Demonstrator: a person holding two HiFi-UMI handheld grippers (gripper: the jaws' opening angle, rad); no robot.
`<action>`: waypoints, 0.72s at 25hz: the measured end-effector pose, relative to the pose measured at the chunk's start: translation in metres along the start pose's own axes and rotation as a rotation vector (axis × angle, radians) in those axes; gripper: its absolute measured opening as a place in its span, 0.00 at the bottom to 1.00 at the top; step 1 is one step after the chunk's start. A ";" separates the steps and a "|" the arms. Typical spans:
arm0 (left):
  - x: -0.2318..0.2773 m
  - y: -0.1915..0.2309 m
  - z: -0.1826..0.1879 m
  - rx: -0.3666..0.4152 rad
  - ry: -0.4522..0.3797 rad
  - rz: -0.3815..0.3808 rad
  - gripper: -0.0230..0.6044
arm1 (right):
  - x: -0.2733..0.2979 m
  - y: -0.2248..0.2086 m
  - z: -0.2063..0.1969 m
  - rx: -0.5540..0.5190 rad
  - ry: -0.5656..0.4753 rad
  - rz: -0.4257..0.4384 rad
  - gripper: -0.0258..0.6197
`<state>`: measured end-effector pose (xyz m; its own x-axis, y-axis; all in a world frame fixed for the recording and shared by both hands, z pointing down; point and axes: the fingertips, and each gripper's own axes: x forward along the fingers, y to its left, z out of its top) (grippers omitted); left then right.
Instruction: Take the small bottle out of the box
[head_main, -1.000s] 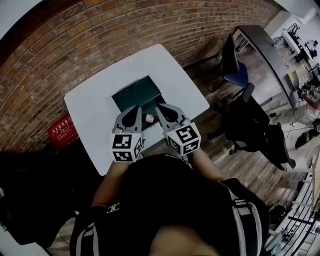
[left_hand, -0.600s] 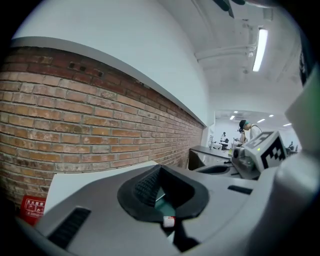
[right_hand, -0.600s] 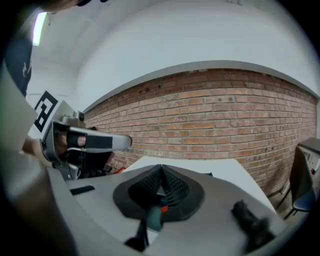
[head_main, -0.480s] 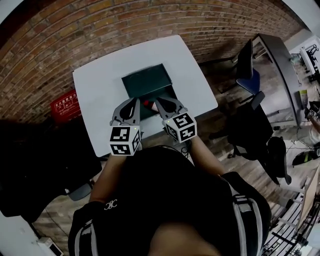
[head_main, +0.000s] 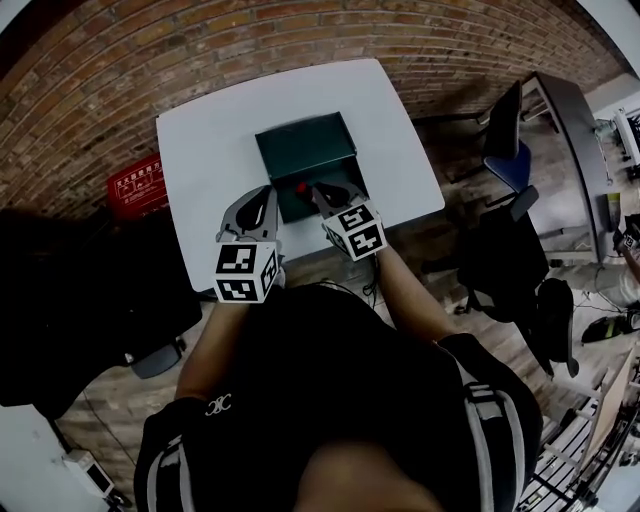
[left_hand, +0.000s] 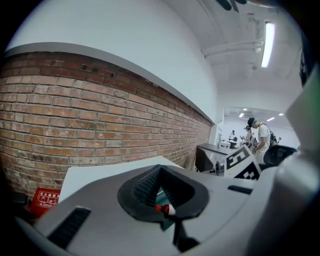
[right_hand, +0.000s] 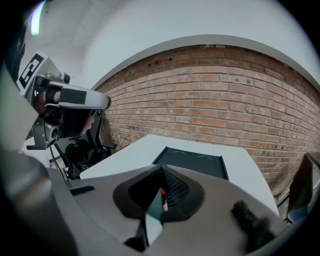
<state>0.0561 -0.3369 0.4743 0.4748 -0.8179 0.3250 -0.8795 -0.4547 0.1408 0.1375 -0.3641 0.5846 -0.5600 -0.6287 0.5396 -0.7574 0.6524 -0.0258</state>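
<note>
Small bottle (head_main: 301, 187), red cap and pale body, lies mid-frame in box (head_main: 300, 145), partly hidden. Left gripper (head_main: 267, 192) and right gripper (head_main: 318, 192) jaws pressed together.

White rectangular table (head_main: 200, 150), one dark green box (head_main: 305, 145) lying flat near its middle

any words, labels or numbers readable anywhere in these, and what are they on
Red crate: white print, too small and blurred to read.
Left marker cube, right marker cube: black-and-white square patterns only, no words.
Box, small bottle: no label that can be read.
</note>
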 end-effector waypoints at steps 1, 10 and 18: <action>-0.001 0.001 0.000 -0.001 0.002 0.002 0.05 | 0.003 0.000 -0.003 -0.001 0.013 0.006 0.09; -0.004 0.010 -0.001 -0.015 0.000 0.029 0.05 | 0.031 -0.006 -0.043 -0.068 0.207 0.038 0.10; -0.006 0.024 -0.009 -0.081 0.015 0.039 0.05 | 0.053 -0.012 -0.076 -0.182 0.390 0.049 0.27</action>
<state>0.0323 -0.3393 0.4845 0.4403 -0.8288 0.3453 -0.8973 -0.3921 0.2029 0.1422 -0.3731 0.6773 -0.3982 -0.4108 0.8202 -0.6417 0.7637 0.0709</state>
